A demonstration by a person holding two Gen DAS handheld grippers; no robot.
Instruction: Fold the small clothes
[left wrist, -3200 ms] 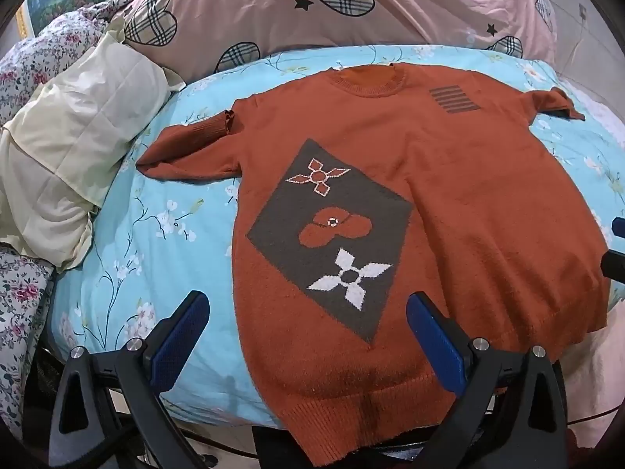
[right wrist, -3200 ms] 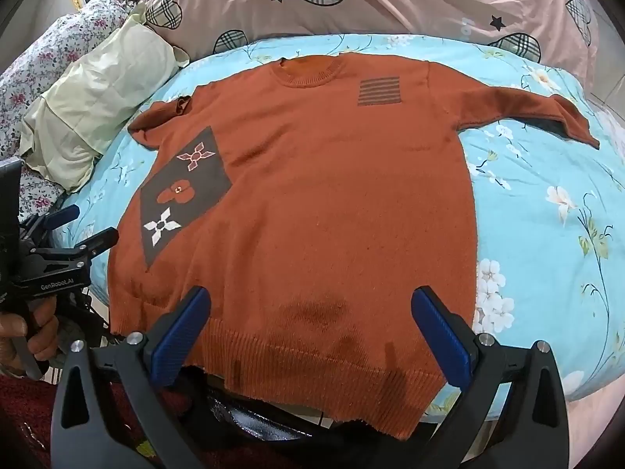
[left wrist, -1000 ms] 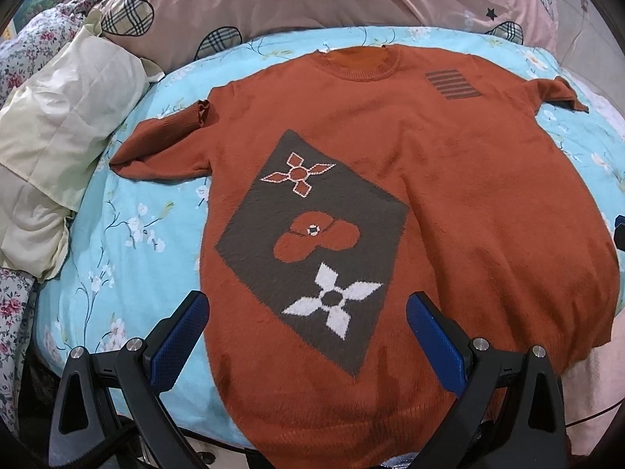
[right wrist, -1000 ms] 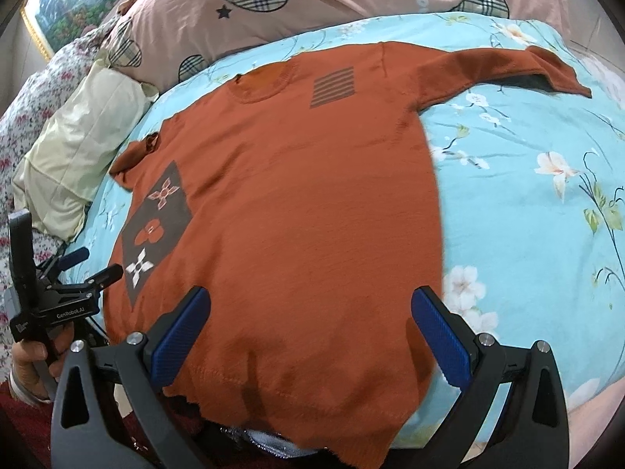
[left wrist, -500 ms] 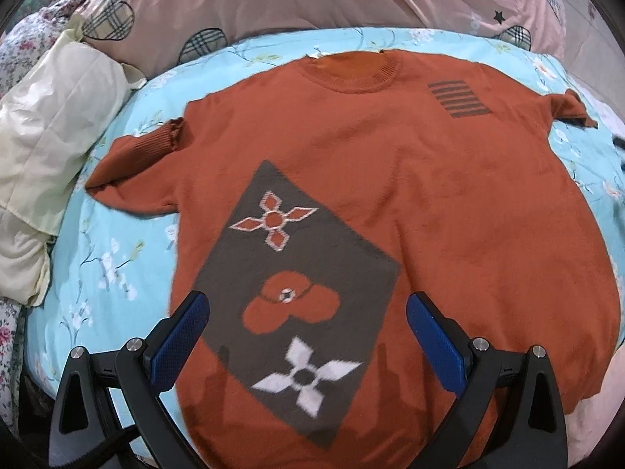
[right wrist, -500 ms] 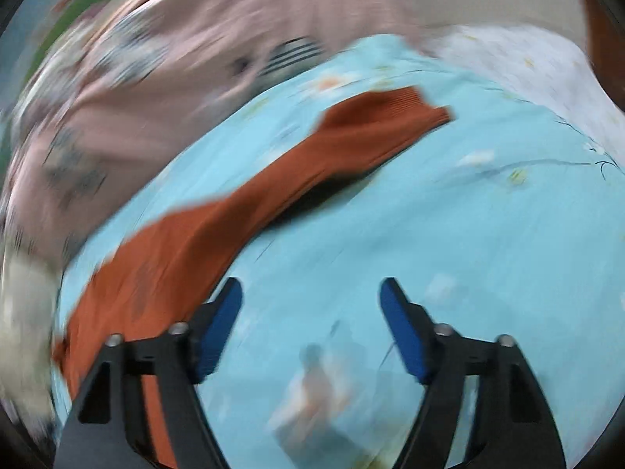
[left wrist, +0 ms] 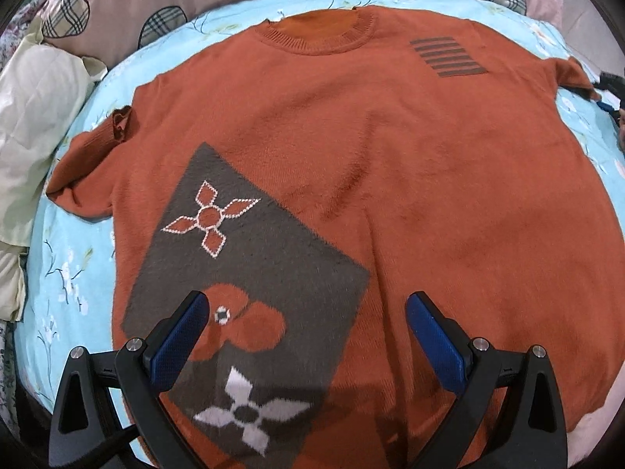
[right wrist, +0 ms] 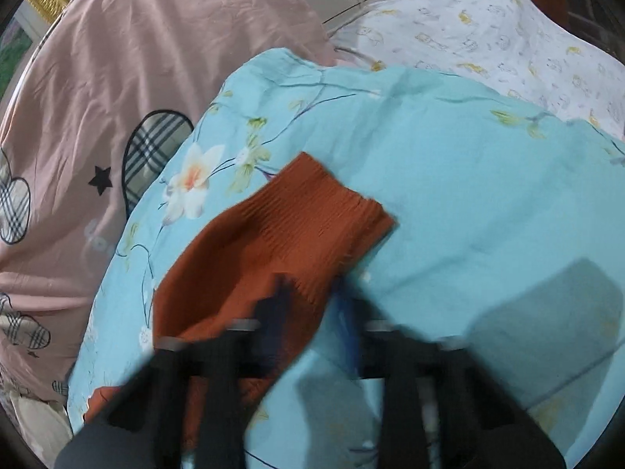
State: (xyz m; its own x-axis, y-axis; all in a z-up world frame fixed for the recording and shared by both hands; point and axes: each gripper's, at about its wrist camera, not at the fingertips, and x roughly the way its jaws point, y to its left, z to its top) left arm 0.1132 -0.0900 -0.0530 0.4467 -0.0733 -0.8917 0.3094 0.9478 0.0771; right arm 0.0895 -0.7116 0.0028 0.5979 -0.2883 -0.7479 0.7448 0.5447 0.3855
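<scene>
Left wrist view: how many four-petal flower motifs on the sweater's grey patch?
2. The orange, white-outlined flower sits at the upper part of the grey patch; the white flower sits at its lower end, near the left tongs.

Rust-orange knit sweater [left wrist: 390, 179] lies flat, front up, neckline farthest away, grey diamond patch with flowers low on its front.

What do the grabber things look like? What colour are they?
The left gripper has two black plastic arms shaped like open triangles, with small silver bolts on top. Each finger ends in a blue pad with a bumpy, dotted surface. A black cable runs off at the bottom left. The right gripper is blurry, but shows the same black arms and a bit of blue.
</scene>
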